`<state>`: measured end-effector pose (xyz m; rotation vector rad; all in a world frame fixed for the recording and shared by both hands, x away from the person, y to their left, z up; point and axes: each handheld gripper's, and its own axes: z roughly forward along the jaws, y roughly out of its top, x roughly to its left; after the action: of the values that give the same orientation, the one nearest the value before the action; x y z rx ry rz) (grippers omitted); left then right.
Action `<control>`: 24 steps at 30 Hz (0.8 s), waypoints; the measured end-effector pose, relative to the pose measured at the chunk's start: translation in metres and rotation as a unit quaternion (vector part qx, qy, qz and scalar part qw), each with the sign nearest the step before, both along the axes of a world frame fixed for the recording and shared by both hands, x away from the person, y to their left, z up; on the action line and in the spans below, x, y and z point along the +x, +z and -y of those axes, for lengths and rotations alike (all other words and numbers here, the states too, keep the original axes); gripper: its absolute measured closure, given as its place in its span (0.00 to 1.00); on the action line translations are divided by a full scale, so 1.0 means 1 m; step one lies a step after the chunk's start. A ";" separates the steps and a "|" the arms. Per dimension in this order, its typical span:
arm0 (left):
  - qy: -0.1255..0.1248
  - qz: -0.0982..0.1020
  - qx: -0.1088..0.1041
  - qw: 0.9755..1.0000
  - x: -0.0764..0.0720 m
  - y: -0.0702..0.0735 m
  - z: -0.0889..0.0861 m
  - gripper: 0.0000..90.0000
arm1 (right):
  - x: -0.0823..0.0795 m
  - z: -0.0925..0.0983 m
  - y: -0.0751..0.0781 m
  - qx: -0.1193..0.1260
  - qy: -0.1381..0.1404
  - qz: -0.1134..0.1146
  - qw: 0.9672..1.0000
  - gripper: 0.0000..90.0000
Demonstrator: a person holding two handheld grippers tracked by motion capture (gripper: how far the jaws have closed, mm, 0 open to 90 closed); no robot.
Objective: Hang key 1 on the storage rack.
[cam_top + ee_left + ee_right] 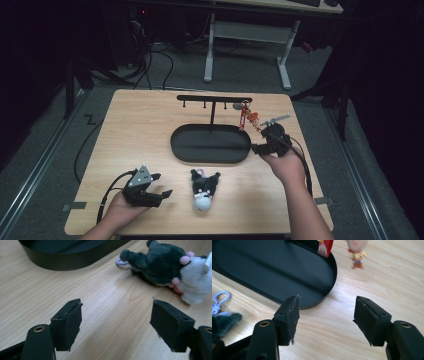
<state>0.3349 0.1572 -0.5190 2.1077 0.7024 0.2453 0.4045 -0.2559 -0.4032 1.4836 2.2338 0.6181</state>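
A black and white plush toy [203,189] [162,265] with a lilac clip [220,298] lies on the wooden table in front of the black oval tray [210,159] [62,262] [274,270]. A T-shaped black hanger [214,99] rises from the tray. From its right hook hangs a red keychain [245,116] [325,247] with a small figure [254,120] [357,252]. My left gripper [164,184] [116,315] stands open just left of the plush, nothing between its jaws. My right gripper [260,140] [327,307] is open and empty by the tray's right end, below the keychain.
The table [140,130] has bare wood on its left half and along its front edge. Beyond it are a dark floor with cables [150,65] and the white legs of a desk [285,65].
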 end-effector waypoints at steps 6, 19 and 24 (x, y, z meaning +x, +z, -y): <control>-0.001 -0.004 -0.016 1.000 -0.007 0.002 0.002 0.33 | -0.053 0.015 -0.061 0.030 -0.016 0.057 0.998 0.42; 0.014 -0.008 0.003 1.000 -0.007 -0.002 0.015 0.50 | -0.128 0.013 -0.099 0.100 -0.007 0.150 0.984 0.47; 0.010 -0.005 0.012 1.000 -0.008 -0.002 0.015 0.56 | -0.124 0.009 -0.105 0.107 -0.008 0.133 0.985 0.47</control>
<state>0.3267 0.1420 -0.5208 2.1261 0.7293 0.2559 0.2800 -0.2648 -0.5082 1.4197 1.9989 1.0134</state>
